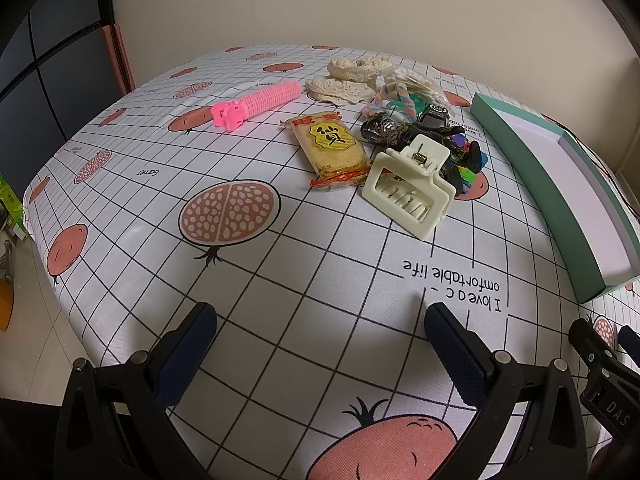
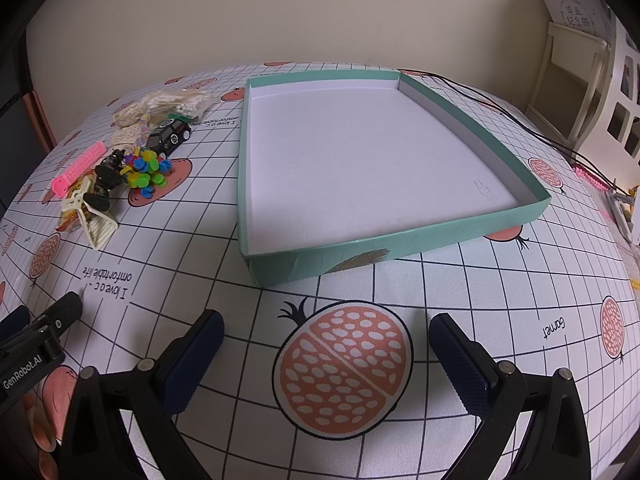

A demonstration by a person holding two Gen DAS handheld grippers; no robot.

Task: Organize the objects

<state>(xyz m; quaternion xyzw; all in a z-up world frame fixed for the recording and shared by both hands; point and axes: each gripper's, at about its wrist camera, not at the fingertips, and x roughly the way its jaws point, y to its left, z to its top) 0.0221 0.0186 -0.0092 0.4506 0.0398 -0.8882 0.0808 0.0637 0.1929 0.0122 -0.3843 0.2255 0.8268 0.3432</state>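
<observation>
Nearest the left wrist camera, the left gripper (image 1: 320,320) hung over the tablecloth (image 1: 280,280) with its two fingers spread wide and nothing between them; at 4 o'clock in that view the tip of the right gripper (image 1: 600,344) showed at the frame edge. In the right wrist view the right gripper (image 2: 326,328) likewise stood wide apart and held nothing, poised above a printed pomegranate on the cloth, with the left gripper's tip at 9 o'clock. Farther out from the left gripper, toward 1 o'clock, a cream hair claw clip (image 1: 408,188) lay on the cloth, just beside a yellow snack packet (image 1: 332,148) at 12 o'clock. Behind the clip sat a dark tangled item (image 1: 384,128) and a heap of small coloured plastic pieces (image 1: 472,172), touching one another. Beyond these lay a black toy car (image 1: 434,114), a pastel twisted band (image 1: 396,98), a clear bag of cotton swabs (image 1: 416,80) and cream lace pieces (image 1: 352,76). A pink hair roller clip (image 1: 256,102) lay apart at 11 o'clock. The teal shallow box (image 2: 472,228), white inside and holding nothing, sat directly ahead of the right gripper at 12 o'clock, well apart from the pile at its 10 o'clock. A black cable (image 2: 500,108) ran past the box's far right side.
</observation>
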